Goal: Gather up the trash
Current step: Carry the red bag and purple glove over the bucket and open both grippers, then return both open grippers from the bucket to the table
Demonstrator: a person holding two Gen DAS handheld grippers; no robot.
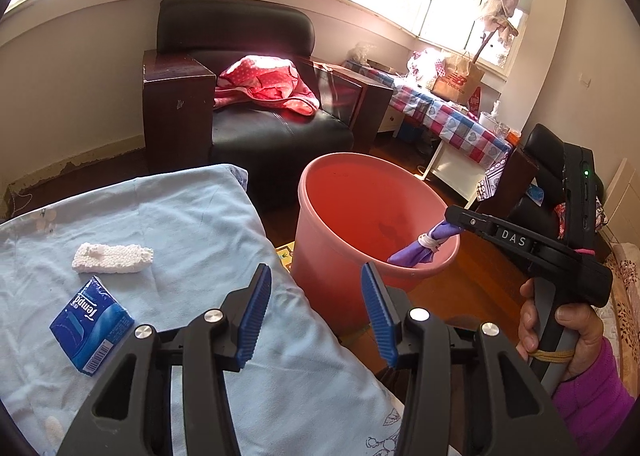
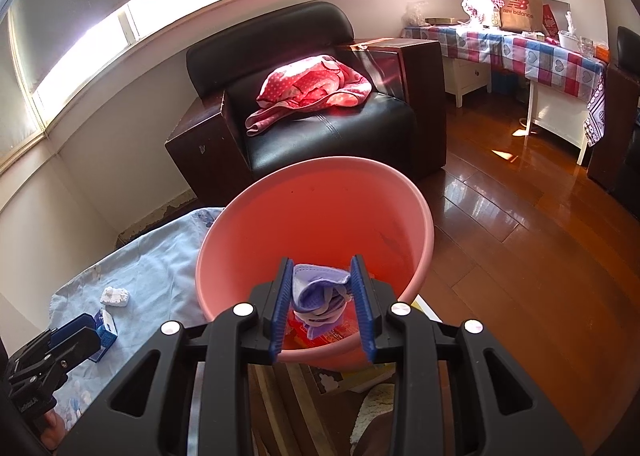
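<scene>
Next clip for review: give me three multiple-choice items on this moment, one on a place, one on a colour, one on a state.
1. Where does the blue tissue pack lie?
A. on the light blue sheet
B. in the bucket
C. on the armchair

2. What colour is the bucket?
A. green
B. pink
C. white

3. What are the right tongs doing?
A. standing open and empty
B. gripping the foam piece
C. gripping a purple face mask over the bucket

Answers: 1 A, the pack rests on the sheet beside the white foam piece. 2 B, its wall and rim show pink in both views. 3 C, the mask sits pinched between the blue pads above the bucket's opening.
</scene>
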